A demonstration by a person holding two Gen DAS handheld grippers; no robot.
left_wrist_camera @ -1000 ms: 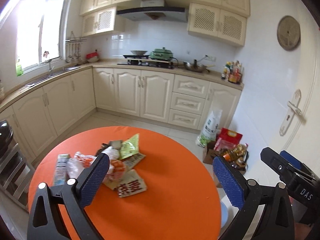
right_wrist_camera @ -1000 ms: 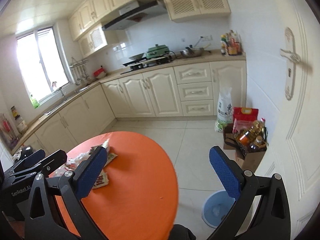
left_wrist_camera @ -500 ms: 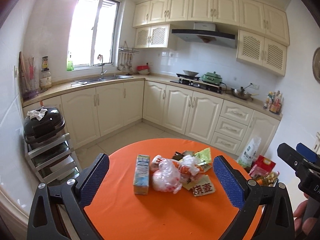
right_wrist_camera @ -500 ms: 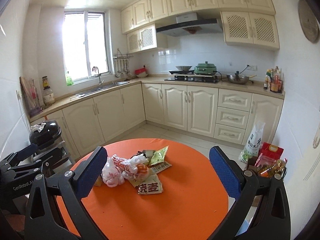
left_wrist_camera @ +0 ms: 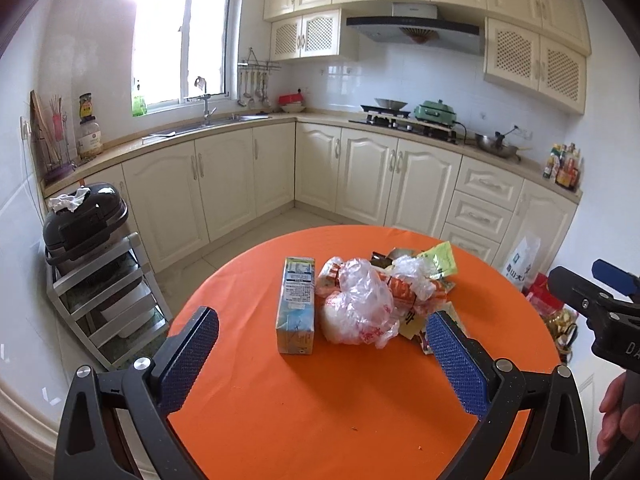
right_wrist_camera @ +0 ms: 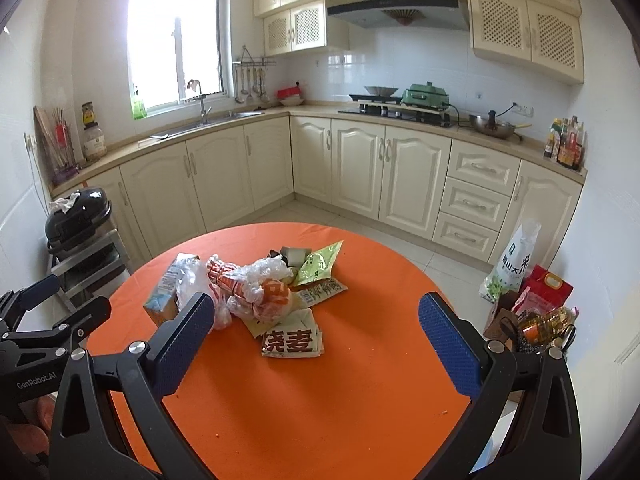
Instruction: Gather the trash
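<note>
Trash [left_wrist_camera: 372, 300] litters our round orange counter [left_wrist_camera: 320, 412] amid cream kitchen cabinets [right_wrist_camera: 360, 168]. We hold left gripper [left_wrist_camera: 320, 344] and right gripper [right_wrist_camera: 316, 332] spread wide, empty.

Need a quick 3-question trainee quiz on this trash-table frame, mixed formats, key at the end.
1. True or false: the left gripper holds the drink carton.
2. The green wrapper lies on which side of the pile: A) near the cabinets B) near the camera?
3. Fill in: the trash sits on a round ____ table.

Key: 1 false, both grippers' jaws stand open and empty (right gripper); 2 A; 3 orange.
</note>
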